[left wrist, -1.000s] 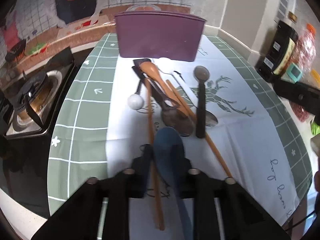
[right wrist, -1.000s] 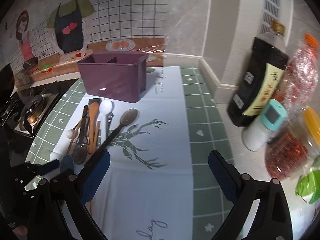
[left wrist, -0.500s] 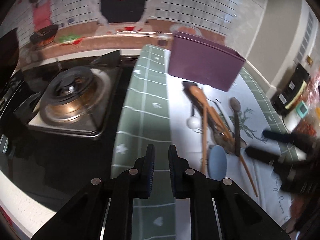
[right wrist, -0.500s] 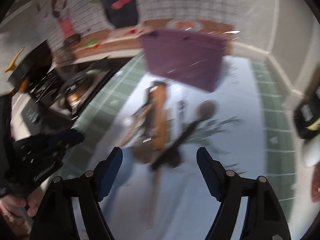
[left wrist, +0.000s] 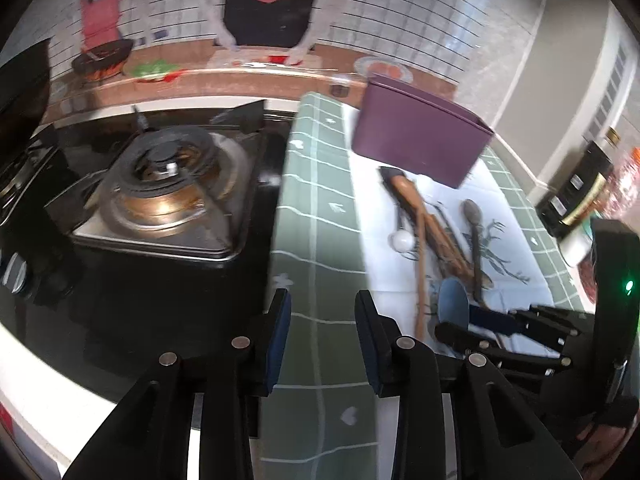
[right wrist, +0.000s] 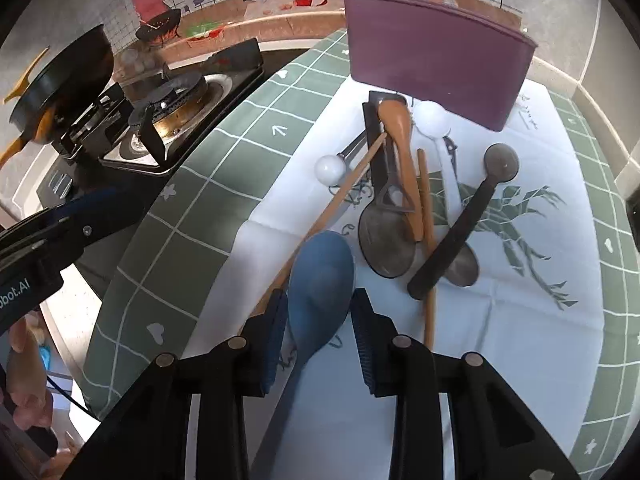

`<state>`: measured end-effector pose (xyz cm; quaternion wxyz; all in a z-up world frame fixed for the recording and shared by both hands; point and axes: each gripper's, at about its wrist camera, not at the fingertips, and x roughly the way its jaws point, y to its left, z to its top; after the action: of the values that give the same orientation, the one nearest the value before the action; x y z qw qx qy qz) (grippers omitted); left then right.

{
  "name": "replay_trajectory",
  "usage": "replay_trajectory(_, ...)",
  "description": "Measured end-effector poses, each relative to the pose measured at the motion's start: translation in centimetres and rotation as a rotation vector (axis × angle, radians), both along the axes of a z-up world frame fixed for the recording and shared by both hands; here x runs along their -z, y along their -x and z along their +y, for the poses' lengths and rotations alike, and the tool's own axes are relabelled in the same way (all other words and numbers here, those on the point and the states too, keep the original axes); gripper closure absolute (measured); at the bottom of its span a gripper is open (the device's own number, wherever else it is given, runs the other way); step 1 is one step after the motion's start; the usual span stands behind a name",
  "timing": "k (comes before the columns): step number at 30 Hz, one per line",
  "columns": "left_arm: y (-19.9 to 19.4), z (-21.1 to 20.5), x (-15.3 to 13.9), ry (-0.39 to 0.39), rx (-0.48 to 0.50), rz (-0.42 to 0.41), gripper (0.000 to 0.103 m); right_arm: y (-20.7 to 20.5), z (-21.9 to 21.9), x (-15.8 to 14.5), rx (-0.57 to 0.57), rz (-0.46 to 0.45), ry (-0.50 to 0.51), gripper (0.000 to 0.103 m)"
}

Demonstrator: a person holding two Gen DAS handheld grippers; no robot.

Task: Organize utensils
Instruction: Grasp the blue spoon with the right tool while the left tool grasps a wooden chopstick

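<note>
The blue spoon (right wrist: 320, 280) is being straddled by the parted right gripper (right wrist: 318, 334); the left gripper (left wrist: 322, 334) is being held apart, empty.

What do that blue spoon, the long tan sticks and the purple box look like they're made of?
The blue spoon looks like matte plastic or silicone: even colour, soft sheen, no grain. The tan chopsticks look like wood or bamboo: warm brown, dull finish. The purple utensil holder looks like smooth moulded plastic, with thin walls and a faint gloss. None of this is certain from pictures alone.

Right hand-held gripper (right wrist: 318, 332) now astride blue spoon (right wrist: 320, 280).
</note>
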<state>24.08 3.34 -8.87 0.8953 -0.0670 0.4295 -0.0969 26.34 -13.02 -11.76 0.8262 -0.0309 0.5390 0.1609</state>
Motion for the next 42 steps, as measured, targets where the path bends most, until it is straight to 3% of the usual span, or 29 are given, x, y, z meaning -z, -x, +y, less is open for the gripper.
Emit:
replay_trajectory(6, -1.4, -4.0, 0.2, 0.050, 0.179, 0.043, 0.063, -0.1, -3.1, -2.6, 0.057, -0.073, 0.012, 0.073)
replay_trajectory(9, -2.7, -5.7, 0.6, 0.043, 0.238, 0.073, 0.065, -0.4, -5.3, -3.4, 0.098, -0.084, 0.009, 0.073)
replay_trajectory(12, -4.0, -7.3, 1.0, 0.012, 0.285, 0.114, 0.075, -0.5, -6.7, -3.7, 0.124, -0.091, -0.002, 0.073)
replay_trajectory(16, -6.5, -8.4, 2.2, -0.029, 0.277, 0.203, 0.076, -0.5, -8.0, -3.8, 0.148, -0.092, -0.025, 0.073)
replay_trajectory(22, -8.9, -10.3, 3.7, -0.074, 0.275, 0.274, 0.081, -0.2, -8.4, -3.7, 0.158, -0.113, -0.030, 0.073)
replay_trajectory(24, -9.2, -11.1, 3.8, -0.121, 0.284, 0.247, 0.083, -0.2, -8.5, -3.6, 0.167, -0.116, -0.026, 0.073)
replay_trajectory(26, -9.5, -11.8, 3.9, -0.168, 0.278, 0.218, 0.095, -0.3, -8.7, -3.6, 0.179, -0.121, -0.017, 0.073)
replay_trajectory(30, -9.3, -11.0, 3.8, -0.131, 0.232, 0.178, 0.098, -0.3, -8.6, -3.9, 0.187, -0.138, 0.000, 0.073)
replay_trajectory(31, -8.8, -10.3, 3.4, -0.102, 0.217, 0.155, 0.098, -0.2, -8.6, -4.1, 0.186, -0.143, -0.003, 0.080)
replay_trajectory(32, -8.3, -9.5, 3.0, -0.076, 0.202, 0.135, 0.098, -0.1, -8.5, -4.3, 0.184, -0.150, -0.004, 0.098)
replay_trajectory(35, -7.0, -7.7, 1.1, -0.003, 0.169, 0.054, 0.098, 0.2, -8.2, -5.0, 0.186, -0.165, 0.002, 0.098)
replay_trajectory(37, -6.4, -6.8, -0.1, 0.005, 0.151, -0.006, 0.097, 0.4, -8.0, -5.4, 0.178, -0.180, 0.001, 0.098)
replay_trajectory(40, -5.8, -5.1, -1.2, 0.049, 0.118, -0.026, 0.097, 0.4, -7.6, -5.5, 0.157, -0.173, -0.007, 0.096)
replay_trajectory(42, -5.1, -4.6, -1.8, 0.065, 0.107, -0.046, 0.098, 0.2, -8.0, -5.2, 0.167, -0.161, -0.023, 0.083)
